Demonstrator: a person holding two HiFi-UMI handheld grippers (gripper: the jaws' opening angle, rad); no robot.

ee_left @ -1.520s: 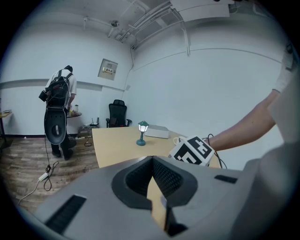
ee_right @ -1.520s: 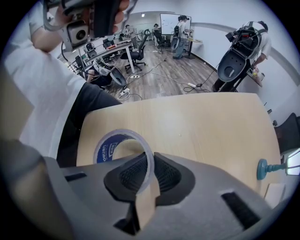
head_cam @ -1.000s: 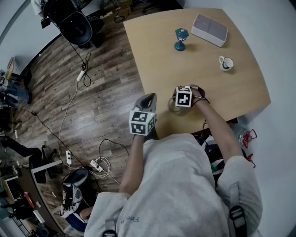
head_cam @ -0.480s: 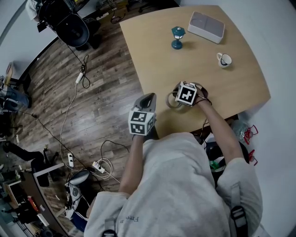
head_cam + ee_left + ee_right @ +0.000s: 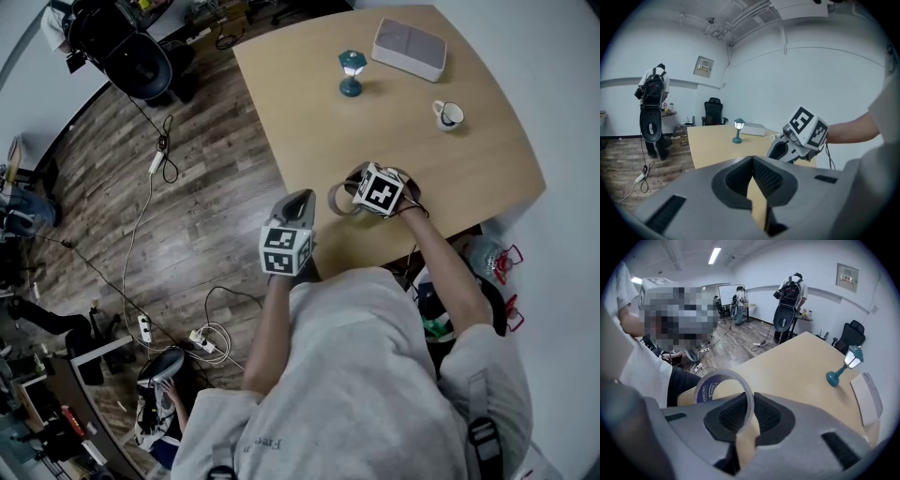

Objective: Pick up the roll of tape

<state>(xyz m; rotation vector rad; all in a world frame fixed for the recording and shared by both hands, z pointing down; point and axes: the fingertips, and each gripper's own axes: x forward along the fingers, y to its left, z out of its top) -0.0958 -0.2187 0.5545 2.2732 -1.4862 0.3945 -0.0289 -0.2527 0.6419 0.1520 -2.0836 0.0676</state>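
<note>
The roll of tape (image 5: 723,386) is a clear ring with a blue-printed core. It stands on edge between the jaws of my right gripper (image 5: 746,422), which is shut on its rim and holds it above the wooden table (image 5: 797,366). In the head view the tape (image 5: 339,199) sticks out left of my right gripper (image 5: 361,199), over the table's near edge. My left gripper (image 5: 298,208) hangs just left of it, off the table edge, and its jaws (image 5: 752,180) meet with nothing between them.
At the far side of the table (image 5: 309,84) stand a small teal lamp (image 5: 351,72), a flat white box (image 5: 409,49) and a white cup (image 5: 447,115). Cables (image 5: 155,164) run over the wood floor to the left. A person with a backpack (image 5: 790,301) stands beyond the table.
My right gripper has risen off the table with the tape and rolled, so the ring now sticks out to the left. The left gripper has stayed where it was.
</note>
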